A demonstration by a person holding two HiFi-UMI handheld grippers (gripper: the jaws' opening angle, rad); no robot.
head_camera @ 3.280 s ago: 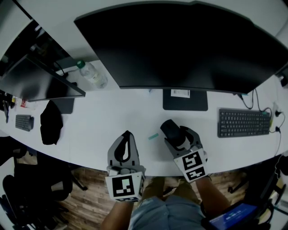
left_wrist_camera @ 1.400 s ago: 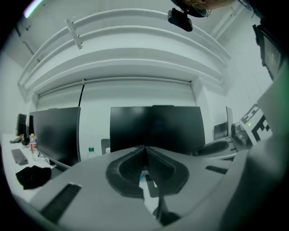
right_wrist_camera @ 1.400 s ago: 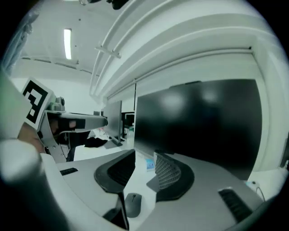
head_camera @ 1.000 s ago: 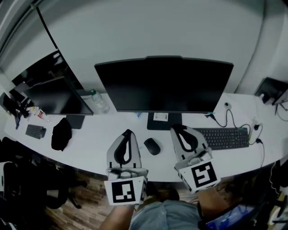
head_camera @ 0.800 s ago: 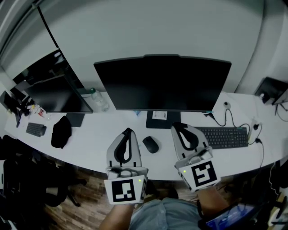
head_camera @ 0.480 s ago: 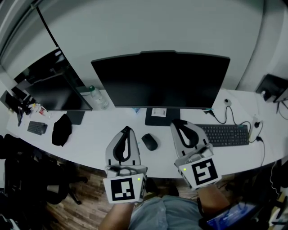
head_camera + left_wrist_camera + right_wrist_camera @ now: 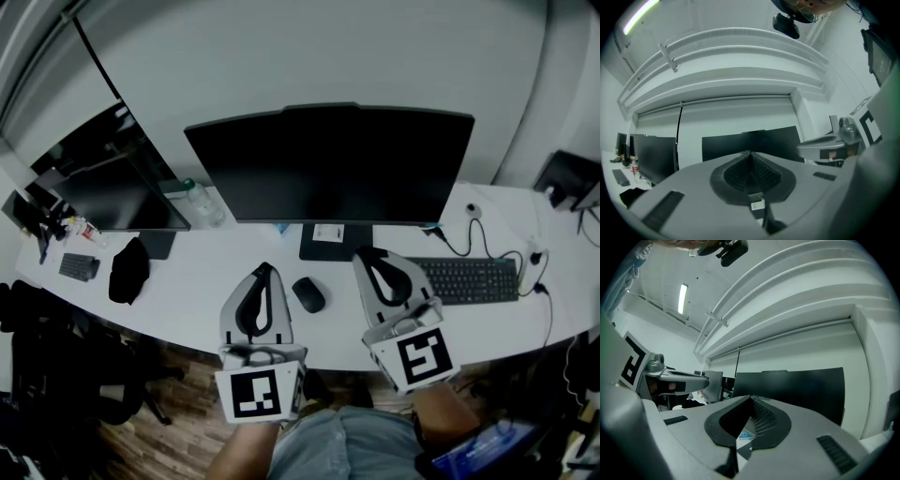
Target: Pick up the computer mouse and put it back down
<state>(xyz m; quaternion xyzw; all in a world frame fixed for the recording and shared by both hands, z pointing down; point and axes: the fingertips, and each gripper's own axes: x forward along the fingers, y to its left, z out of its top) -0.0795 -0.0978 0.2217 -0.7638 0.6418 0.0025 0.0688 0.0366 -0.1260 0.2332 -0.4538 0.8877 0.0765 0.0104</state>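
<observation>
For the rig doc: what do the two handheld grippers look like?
Left gripper and right gripper match. Each has a light grey shell tapering to pointed tongs, with a black-rimmed teardrop opening lined by dark meshed pads. Each carries a rear cube with black-and-white square markers: left cube, right cube.

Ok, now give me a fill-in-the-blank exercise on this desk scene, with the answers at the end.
1. The computer mouse rests on the white desk ____ the left gripper and the right gripper.
2. The right gripper's jaws are ____, with nothing in them.
3. In the head view, the keyboard lies on the ____ side of the right gripper.
4. ____ gripper touches the computer mouse.

Missing words: between; shut; right; Neither
</observation>
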